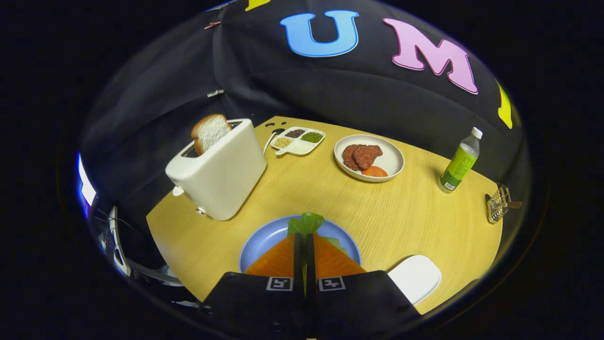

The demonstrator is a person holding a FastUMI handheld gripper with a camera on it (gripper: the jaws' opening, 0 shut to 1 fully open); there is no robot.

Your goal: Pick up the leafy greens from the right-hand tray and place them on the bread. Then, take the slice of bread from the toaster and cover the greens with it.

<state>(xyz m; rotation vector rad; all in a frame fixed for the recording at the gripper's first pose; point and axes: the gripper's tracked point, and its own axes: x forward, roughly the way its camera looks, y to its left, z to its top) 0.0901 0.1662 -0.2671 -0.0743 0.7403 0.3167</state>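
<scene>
Gripper view: 1 toaster w/ 1 bread slice, 2 plates, 1 bottle; gripper pinching greens over blue plate

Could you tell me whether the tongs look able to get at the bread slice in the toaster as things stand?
Probably not yet: the tongs are shut on the leafy greens over the blue plate. Otherwise the way looks free, since the bread slice stands proud of the toaster with nothing over it.

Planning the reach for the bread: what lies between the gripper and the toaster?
Gripper view: gripper, shut on leafy greens, over the blue plate. From there to the toaster, bare tabletop.
</scene>
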